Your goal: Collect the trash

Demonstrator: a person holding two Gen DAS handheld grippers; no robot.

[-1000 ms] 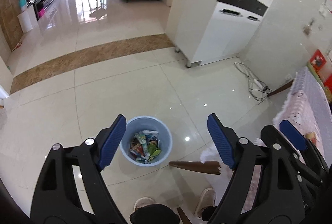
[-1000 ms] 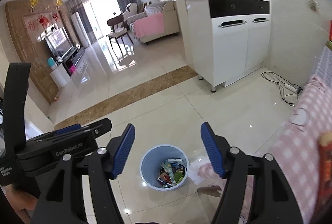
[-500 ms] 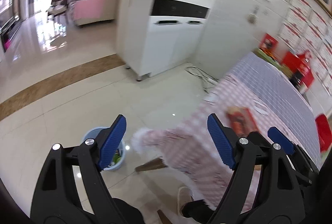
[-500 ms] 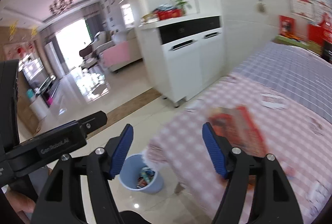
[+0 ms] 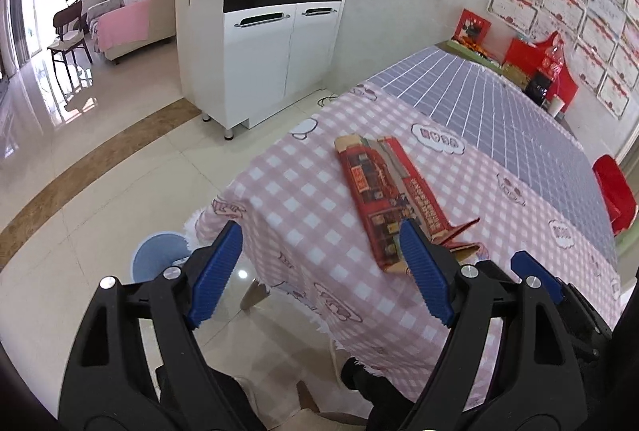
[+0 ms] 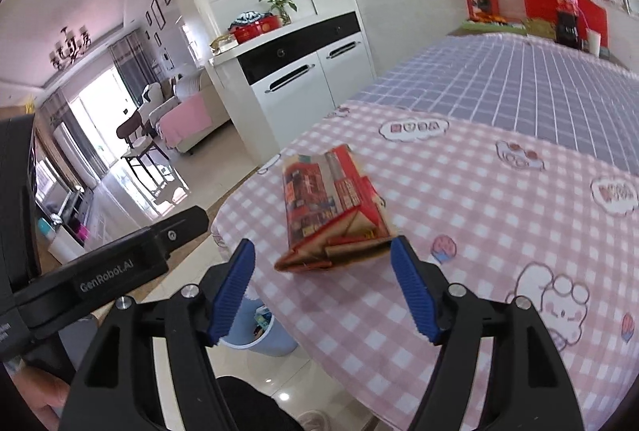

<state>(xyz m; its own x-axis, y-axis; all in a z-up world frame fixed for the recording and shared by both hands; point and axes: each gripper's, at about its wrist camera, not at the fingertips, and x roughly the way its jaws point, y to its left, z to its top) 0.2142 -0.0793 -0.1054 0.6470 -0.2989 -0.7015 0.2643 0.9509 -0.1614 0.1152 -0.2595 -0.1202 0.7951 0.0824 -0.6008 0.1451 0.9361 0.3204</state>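
Both jaws of the right gripper (image 6: 321, 289) are spread wide and have just been opening, with nothing pressed between them; the left gripper (image 5: 319, 273) is likewise held wide and empty. Just ahead, the flattened red carton (image 6: 333, 209) lies on the pink checked cloth of the counter (image 6: 479, 211), near its edge. A narrow side of the carton is best straddled, its loose folded end avoided, and the pads closed firmly. The blue bin (image 6: 259, 339) waits on the floor below.
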